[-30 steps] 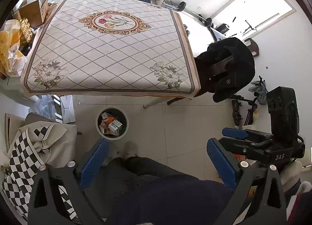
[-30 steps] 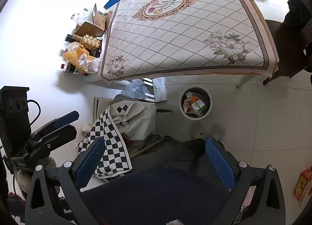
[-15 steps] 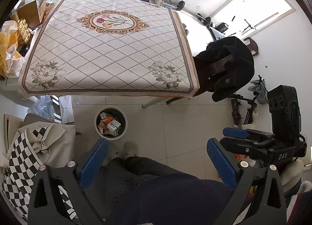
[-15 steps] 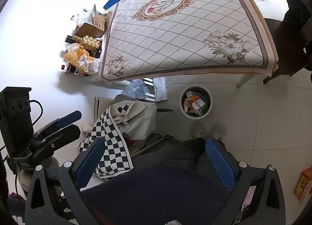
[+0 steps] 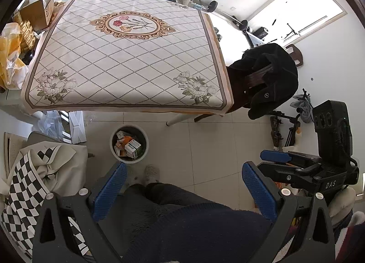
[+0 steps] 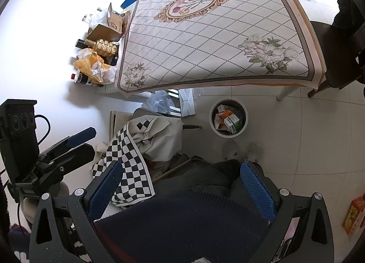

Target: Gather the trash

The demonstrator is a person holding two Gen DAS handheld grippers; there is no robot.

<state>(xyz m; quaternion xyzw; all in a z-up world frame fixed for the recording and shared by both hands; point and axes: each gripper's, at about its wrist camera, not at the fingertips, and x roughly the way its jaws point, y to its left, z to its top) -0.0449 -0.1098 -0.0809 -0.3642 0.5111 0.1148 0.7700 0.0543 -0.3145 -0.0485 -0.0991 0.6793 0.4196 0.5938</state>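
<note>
A round white trash bin (image 5: pixel 129 144) stands on the floor in front of the table, holding crumpled paper and small cartons; it also shows in the right wrist view (image 6: pixel 228 117). The table (image 5: pixel 127 57) has a diamond-pattern floral cloth with nothing on it. My left gripper (image 5: pixel 183 191) is open and empty, held high over my lap. My right gripper (image 6: pixel 182 191) is open and empty at the same height. Each gripper shows in the other's view, the right one (image 5: pixel 296 167) at the right and the left one (image 6: pixel 57 149) at the left.
A chair with a checkered cloth (image 6: pixel 136 149) stands left of the bin. A chair draped with a black jacket (image 5: pixel 267 80) stands at the table's right end. Boxes, bottles and yellow bags (image 6: pixel 98 57) crowd the table's left side. An orange carton (image 6: pixel 353 215) lies on the floor at right.
Both views have shifted only slightly; the left wrist view drifted a little so the table sits lower and more to the right. Both grippers stay open and empty.
</note>
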